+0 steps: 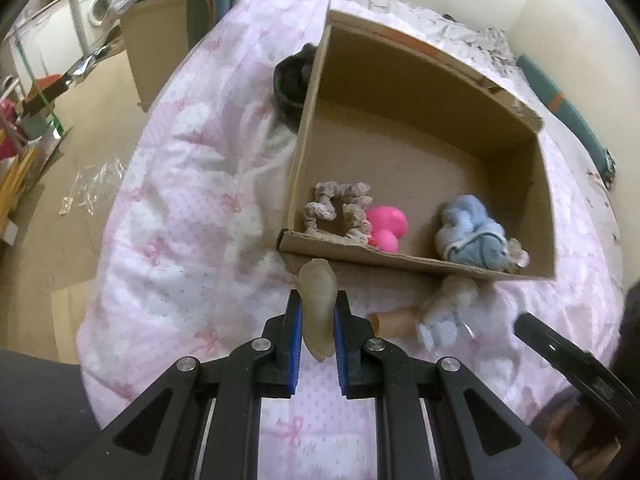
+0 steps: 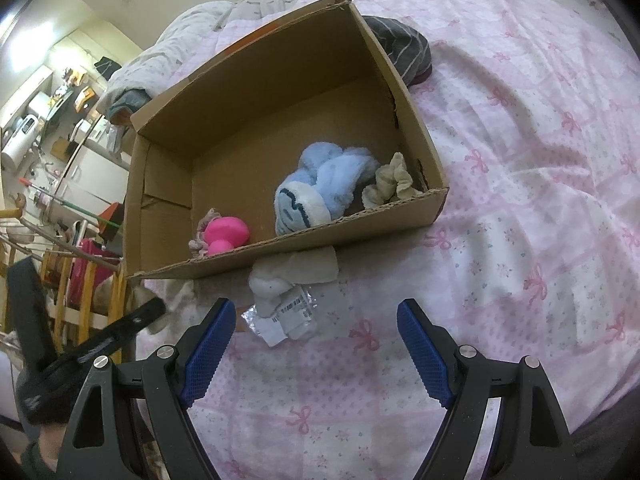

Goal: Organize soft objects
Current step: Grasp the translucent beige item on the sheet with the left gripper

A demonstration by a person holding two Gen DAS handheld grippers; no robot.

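Note:
My left gripper (image 1: 318, 299) is shut on a limp, translucent beige soft piece (image 1: 318, 280), held above the pink quilt just in front of the cardboard box (image 1: 400, 258). In the box lie a beige scrunchie (image 1: 340, 212), a pink rubbery toy (image 1: 386, 226), a blue fluffy cloth (image 1: 472, 236) and a cream scrunchie (image 2: 390, 180). My right gripper (image 2: 316, 320) stands open over the quilt. White tagged socks (image 2: 280, 292) lie just beyond its fingertips, against the box's near wall (image 2: 320, 236).
A tan tube (image 1: 394, 322) lies on the quilt beside the socks. A dark striped garment (image 2: 404, 48) lies against the box's far side. The bed's edge drops to a wooden floor at left, with another cardboard box (image 1: 156, 40) and clutter there.

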